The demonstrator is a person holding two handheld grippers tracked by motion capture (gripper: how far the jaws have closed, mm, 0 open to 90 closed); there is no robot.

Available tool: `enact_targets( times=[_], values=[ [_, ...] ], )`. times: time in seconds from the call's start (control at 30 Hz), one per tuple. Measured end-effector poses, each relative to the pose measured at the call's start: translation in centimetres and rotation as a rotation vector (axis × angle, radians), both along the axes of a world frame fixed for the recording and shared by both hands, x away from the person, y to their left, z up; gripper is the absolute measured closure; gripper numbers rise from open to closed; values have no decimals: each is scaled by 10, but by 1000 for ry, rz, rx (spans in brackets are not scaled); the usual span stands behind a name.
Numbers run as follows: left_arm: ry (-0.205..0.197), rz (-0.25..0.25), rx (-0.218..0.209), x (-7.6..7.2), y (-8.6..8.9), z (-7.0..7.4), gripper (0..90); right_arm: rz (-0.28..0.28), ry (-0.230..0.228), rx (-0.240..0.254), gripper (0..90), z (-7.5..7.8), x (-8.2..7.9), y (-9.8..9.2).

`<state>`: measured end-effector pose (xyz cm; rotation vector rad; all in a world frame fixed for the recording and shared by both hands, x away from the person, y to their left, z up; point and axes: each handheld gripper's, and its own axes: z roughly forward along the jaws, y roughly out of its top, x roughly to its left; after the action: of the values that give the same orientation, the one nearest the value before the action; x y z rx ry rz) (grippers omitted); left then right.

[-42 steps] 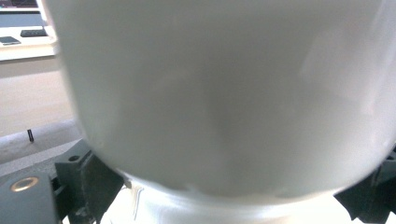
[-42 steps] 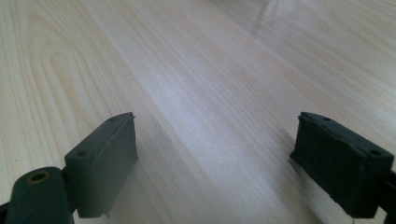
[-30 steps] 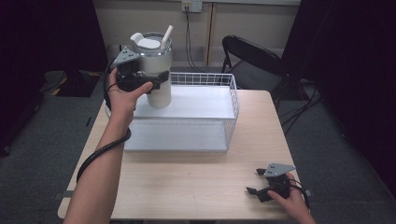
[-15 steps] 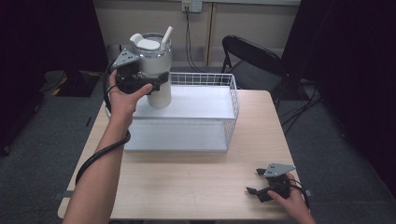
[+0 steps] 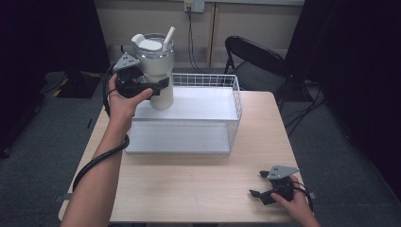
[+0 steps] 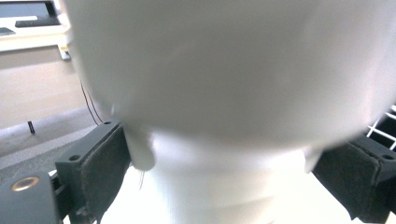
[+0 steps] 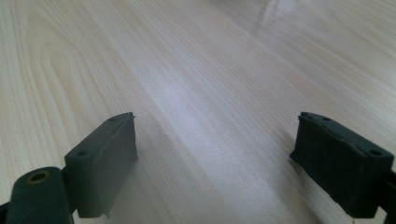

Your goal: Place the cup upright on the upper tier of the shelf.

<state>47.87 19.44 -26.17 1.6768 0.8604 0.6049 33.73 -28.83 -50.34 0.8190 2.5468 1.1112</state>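
Here the counter (image 5: 189, 189) carried a wire basket (image 5: 235, 97); a white tumbler (image 5: 158, 75) stood upright on its top shelf. The left tool (image 5: 153, 90), its jaws just closing, pinched the tumbler's lower body. The right tool (image 5: 257, 187) rested spread wide on the counter's near corner, holding nothing.

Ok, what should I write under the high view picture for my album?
Left gripper clamps a white tumbler above the wire basket; right gripper rests open on the table.

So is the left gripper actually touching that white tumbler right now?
Touching. In the left gripper view the left gripper has both pads against the white tumbler, no gap showing.
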Motion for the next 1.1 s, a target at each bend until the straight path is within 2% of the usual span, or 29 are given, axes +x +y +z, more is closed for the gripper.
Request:
enact_targets(
  times=[0.1,0.23,0.47,0.6,0.67,0.8,0.93,1.1],
  values=[
    [3,-2,5,-3,2,-3,103,0,0,0,127,0,0,0],
    [31,-7,7,-6,6,-8,107,-1,0,0,127,0,0,0],
    [41,-23,1,-15,13,-13,154,-2,-1,1,126,0,1,1],
    [49,-31,21,-21,15,-15,156,-2,-1,1,126,0,1,1],
    [53,-37,0,-23,17,-17,155,-3,-1,1,125,0,1,1],
    [55,-53,-14,-30,18,-18,155,-3,-1,0,126,0,1,1],
    [51,-83,-3,-38,18,-21,155,-3,-1,0,125,0,1,1],
    [57,-119,-28,-51,19,-28,155,-4,1,-1,125,0,1,1]
  ],
)
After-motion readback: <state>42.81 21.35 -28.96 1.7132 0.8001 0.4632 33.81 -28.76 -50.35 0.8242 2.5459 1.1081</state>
